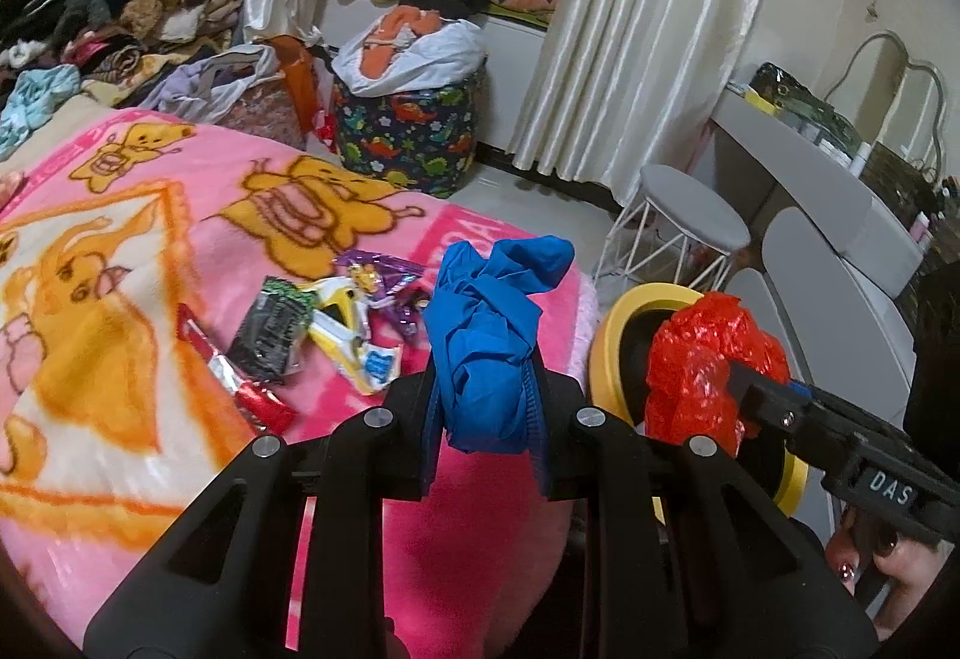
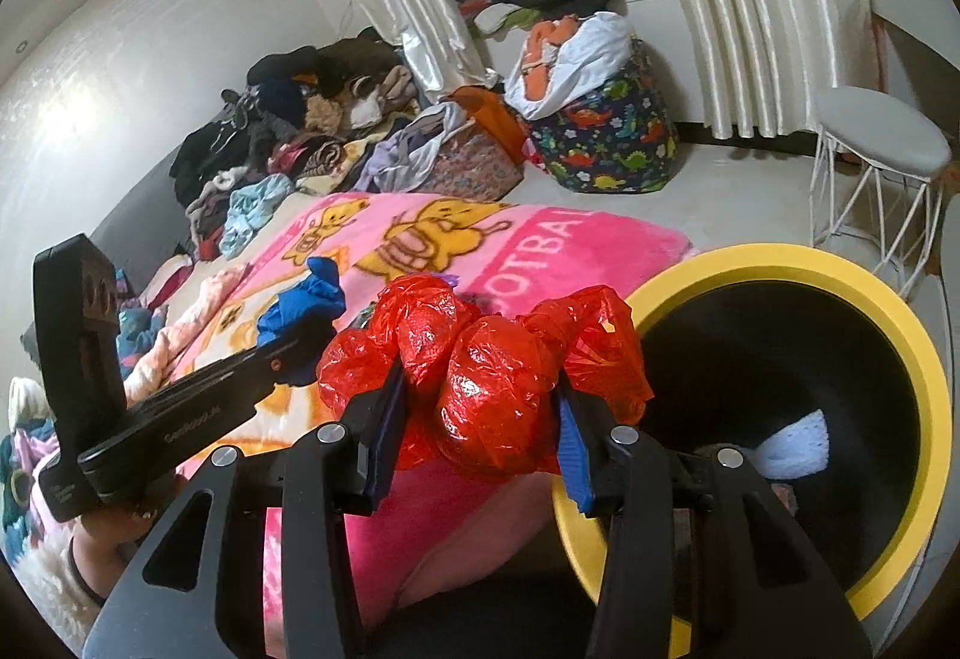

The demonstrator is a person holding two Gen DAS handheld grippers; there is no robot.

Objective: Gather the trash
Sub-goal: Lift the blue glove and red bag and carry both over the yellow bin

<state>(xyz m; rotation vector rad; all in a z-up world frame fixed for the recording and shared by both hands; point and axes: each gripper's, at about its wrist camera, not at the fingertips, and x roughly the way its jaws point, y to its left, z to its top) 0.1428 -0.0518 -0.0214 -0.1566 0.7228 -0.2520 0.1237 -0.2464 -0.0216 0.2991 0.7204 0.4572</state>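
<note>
My left gripper (image 1: 483, 395) is shut on a crumpled blue bag (image 1: 489, 329), held above the edge of the pink cartoon blanket (image 1: 150, 251). My right gripper (image 2: 477, 407) is shut on a crumpled red plastic bag (image 2: 480, 359), just left of the yellow-rimmed black bin (image 2: 888, 335). In the left wrist view the red bag (image 1: 702, 365) sits in front of the bin (image 1: 606, 335). In the right wrist view the blue bag (image 2: 306, 299) shows at the left in the other gripper. Several wrappers (image 1: 336, 323) lie on the blanket, among them a red one (image 1: 240, 383).
White trash (image 2: 798, 443) lies inside the bin. A grey stool (image 1: 690, 215) stands beyond the bed. A dinosaur-print basket (image 1: 408, 137) with laundry stands by the curtains. Piles of clothes (image 1: 120, 17) cover the bed's far end. A white desk (image 1: 840, 191) is at the right.
</note>
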